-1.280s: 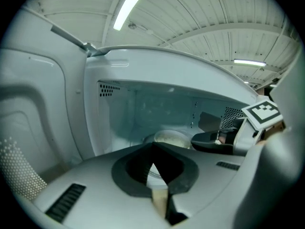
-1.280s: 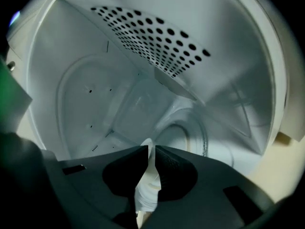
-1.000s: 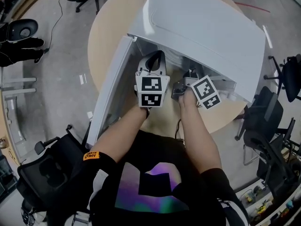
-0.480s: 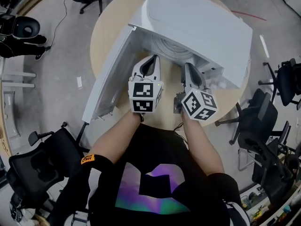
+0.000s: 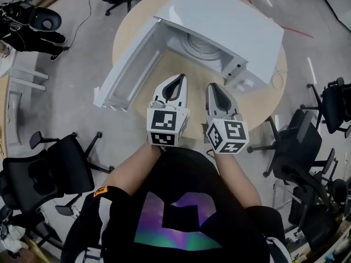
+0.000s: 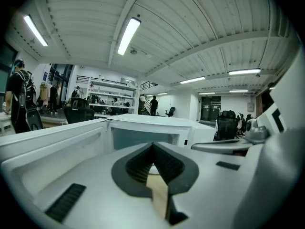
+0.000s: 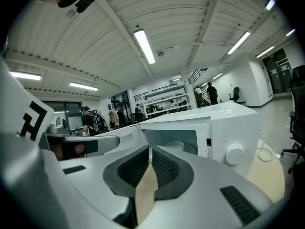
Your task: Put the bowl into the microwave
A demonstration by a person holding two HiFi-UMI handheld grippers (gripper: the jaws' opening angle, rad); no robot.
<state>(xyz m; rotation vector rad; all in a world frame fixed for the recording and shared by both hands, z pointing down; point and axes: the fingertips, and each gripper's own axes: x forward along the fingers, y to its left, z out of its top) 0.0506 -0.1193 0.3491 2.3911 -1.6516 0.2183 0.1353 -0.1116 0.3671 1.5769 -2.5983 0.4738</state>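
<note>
The left gripper (image 5: 177, 81) and the right gripper (image 5: 213, 87) are held side by side over the near edge of a round table (image 5: 264, 101). Both point at the open front of the microwave (image 5: 233, 22). In each gripper view the ribbed black pads meet at their tips, so both grippers are closed with nothing between them. Each has a cube with black-and-white square markers at its back end.

The microwave is a smooth white box with its door (image 5: 127, 71) swung wide to the left, the inner side facing up. Inside the cavity the head view shows a pale round shape with ringed edges, which looks like the bowl (image 5: 201, 45). The microwave's top covers its far part, so I cannot tell where the bowl ends and the floor of the cavity begins. The right gripper view shows it only as a low pale curve (image 7: 179, 147) behind the jaws. A round white knob (image 7: 234, 153) sits on the front panel beside the opening.

The table top is light wood. A thin white cord (image 5: 280, 79) lies on it to the right of the microwave. Black office chairs (image 5: 55, 175) stand on the grey floor around the table, some cut off by the picture's edge.
</note>
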